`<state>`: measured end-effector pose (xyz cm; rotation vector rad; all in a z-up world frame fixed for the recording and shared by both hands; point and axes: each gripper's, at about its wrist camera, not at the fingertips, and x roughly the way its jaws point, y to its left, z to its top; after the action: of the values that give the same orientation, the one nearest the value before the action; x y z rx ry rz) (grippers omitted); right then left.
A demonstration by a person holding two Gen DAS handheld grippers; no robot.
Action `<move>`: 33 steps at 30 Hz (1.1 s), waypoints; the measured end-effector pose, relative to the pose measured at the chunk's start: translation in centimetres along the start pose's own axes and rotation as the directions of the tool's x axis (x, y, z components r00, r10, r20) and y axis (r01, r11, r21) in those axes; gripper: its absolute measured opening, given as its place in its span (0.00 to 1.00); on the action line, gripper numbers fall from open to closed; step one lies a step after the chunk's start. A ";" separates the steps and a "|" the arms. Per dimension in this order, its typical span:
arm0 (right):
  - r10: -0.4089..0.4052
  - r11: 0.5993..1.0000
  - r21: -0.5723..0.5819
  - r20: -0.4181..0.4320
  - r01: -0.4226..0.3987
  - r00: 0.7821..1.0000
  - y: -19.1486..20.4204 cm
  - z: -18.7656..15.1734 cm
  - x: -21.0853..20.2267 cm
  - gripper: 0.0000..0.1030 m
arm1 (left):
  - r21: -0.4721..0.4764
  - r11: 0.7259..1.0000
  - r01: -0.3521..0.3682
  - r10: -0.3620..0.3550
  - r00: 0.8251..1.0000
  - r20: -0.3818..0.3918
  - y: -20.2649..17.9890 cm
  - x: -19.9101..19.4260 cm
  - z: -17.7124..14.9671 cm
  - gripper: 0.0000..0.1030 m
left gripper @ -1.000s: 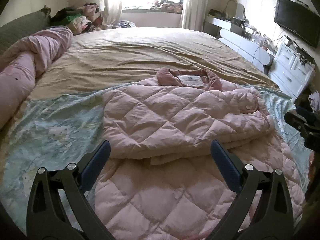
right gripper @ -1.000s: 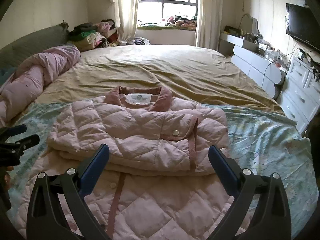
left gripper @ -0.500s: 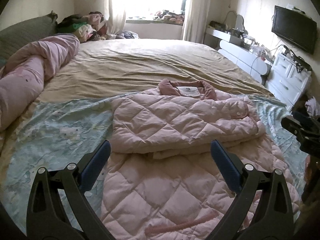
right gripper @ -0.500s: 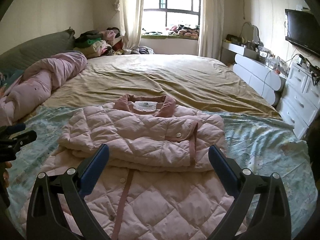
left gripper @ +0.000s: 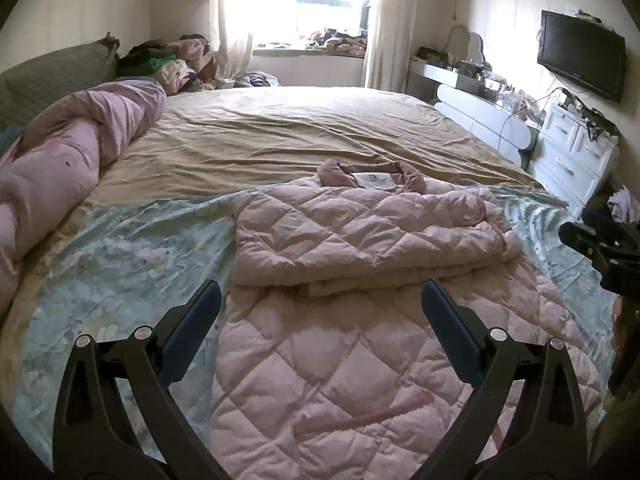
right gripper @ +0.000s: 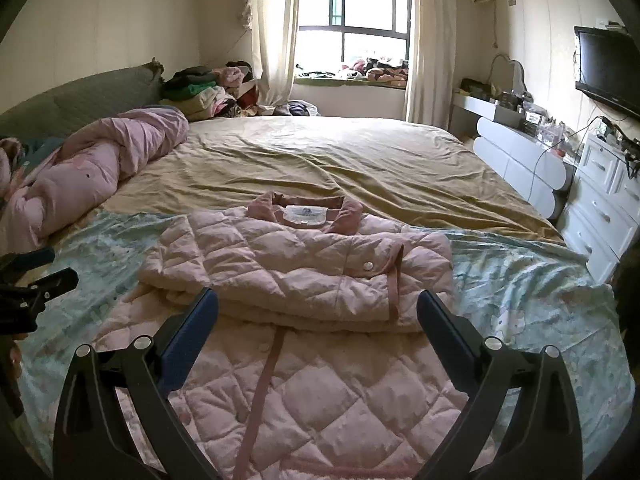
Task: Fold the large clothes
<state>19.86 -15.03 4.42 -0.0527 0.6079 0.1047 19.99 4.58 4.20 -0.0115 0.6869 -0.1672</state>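
My left gripper [left gripper: 320,320] and right gripper [right gripper: 316,320] both hang spread and empty above the quilted coat [right gripper: 304,264], half-folded at the bed's [right gripper: 320,160] near edge. It looks puffy, soft and springy, so I'd pinch its hem corners.

Both wrist views look low across the bed [left gripper: 300,136] toward the window [right gripper: 356,12]; both share the pink coat [right gripper: 304,268] at frame centre.

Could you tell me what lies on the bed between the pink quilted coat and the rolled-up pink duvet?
Only bare bedding: the pale green patterned sheet separates the coat from the duvet, clearest in the left wrist view.
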 end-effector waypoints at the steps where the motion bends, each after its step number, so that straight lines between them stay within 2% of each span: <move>1: -0.004 1.000 -0.001 0.001 0.004 1.000 0.0 -0.2 -0.2 0.96 | 0.001 1.000 -0.002 0.002 1.000 -0.001 0.0 -0.2 -0.2 0.91; 33: -0.009 1.000 -0.019 -0.048 0.008 0.999 -0.1 -5.3 -3.9 0.96 | 0.010 0.998 -0.054 0.054 0.998 -0.029 -0.5 -3.9 -6.4 0.91</move>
<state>13.66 -15.87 2.36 -0.0758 0.6548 0.1008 12.89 5.00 1.72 0.0181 0.7153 -0.1184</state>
